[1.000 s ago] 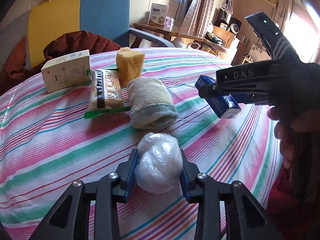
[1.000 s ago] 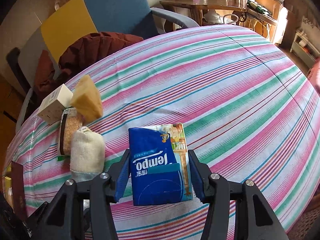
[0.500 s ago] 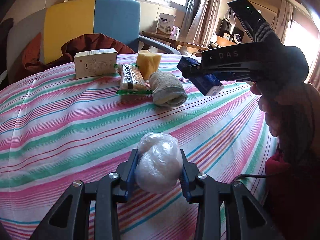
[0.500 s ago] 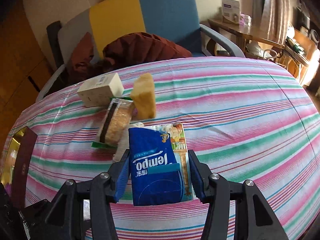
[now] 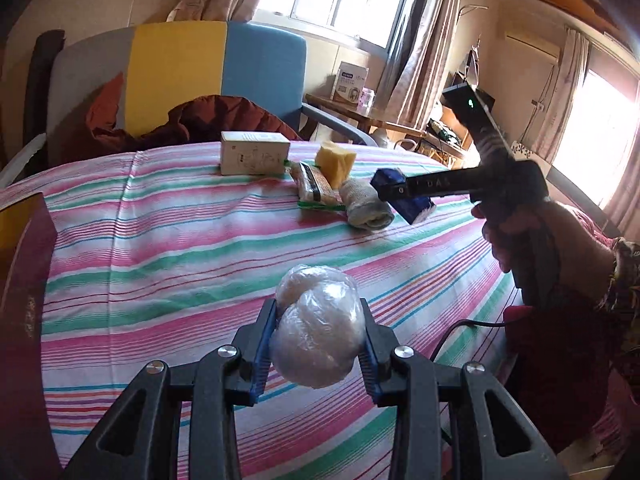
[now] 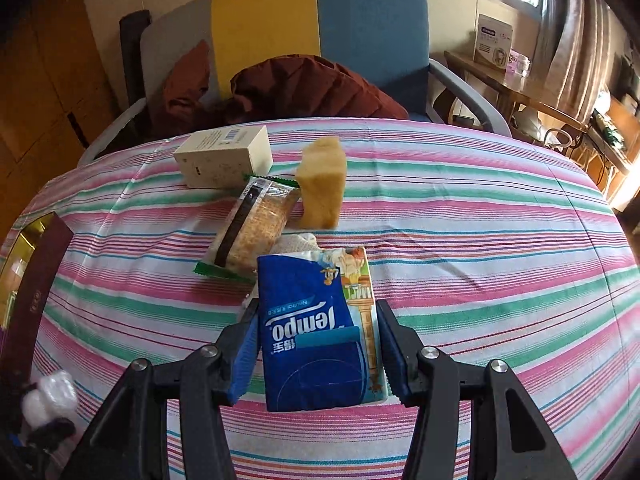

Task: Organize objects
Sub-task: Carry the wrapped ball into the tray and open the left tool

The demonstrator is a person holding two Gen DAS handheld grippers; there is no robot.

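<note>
My left gripper (image 5: 318, 332) is shut on a clear plastic bag ball (image 5: 316, 326) and holds it above the striped tablecloth (image 5: 180, 248). My right gripper (image 6: 316, 344) is shut on a blue Tempo tissue pack (image 6: 316, 332) and holds it just over the rolled beige cloth (image 5: 366, 208), which the pack mostly hides in the right wrist view. On the table stand a white box (image 6: 226, 156), a cracker packet (image 6: 252, 228) and a yellow sponge (image 6: 322, 182), close together. The right gripper also shows in the left wrist view (image 5: 404, 196).
A dark red box (image 5: 20, 280) with a gold inside sits at the table's left edge. A yellow and blue armchair (image 6: 320, 40) with a brown garment (image 6: 304, 88) stands behind the table. A side table with a carton (image 5: 348, 84) is at the back right.
The left gripper has drawn back from the row of objects with the bag ball. The right gripper has moved left with the tissue pack, over the rolled cloth.
</note>
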